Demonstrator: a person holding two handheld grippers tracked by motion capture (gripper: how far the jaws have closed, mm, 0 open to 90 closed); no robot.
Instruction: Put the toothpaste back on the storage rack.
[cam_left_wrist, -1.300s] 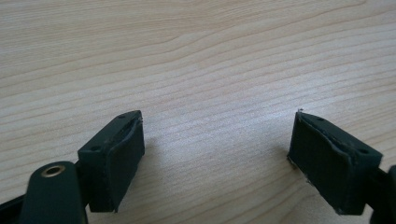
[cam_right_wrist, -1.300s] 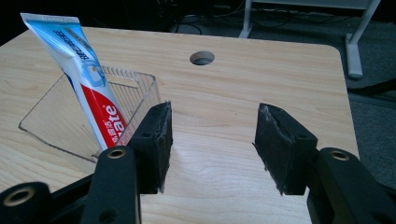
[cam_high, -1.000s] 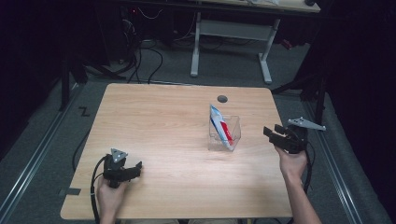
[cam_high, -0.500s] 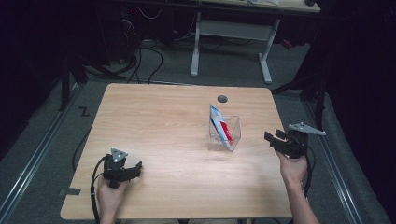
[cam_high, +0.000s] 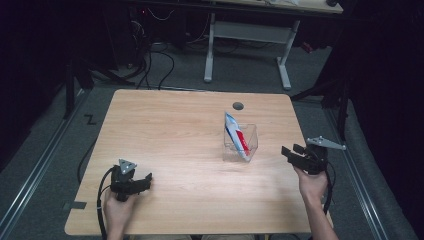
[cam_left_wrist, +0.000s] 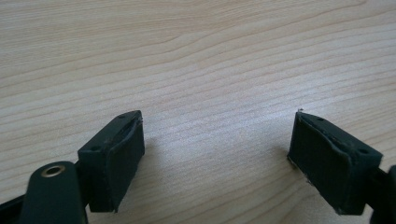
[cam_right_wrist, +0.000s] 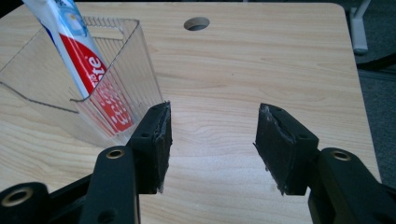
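Toothpaste tube (cam_high: 236, 136) leaning upright in the clear bin (cam_high: 248, 150) toward the table's (cam_high: 175, 130) right edge, supported by its walls; right tongs (cam_high: 294, 154) beside it and left tongs (cam_high: 141, 181) near the front-left corner released, empty.

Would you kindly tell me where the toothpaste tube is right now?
In the high view, the toothpaste tube leans inside the clear container right of the table's middle, just below the round hole.

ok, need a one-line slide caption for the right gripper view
Open right tool beside a clear bin holding a leaning toothpaste tube on the wooden table.
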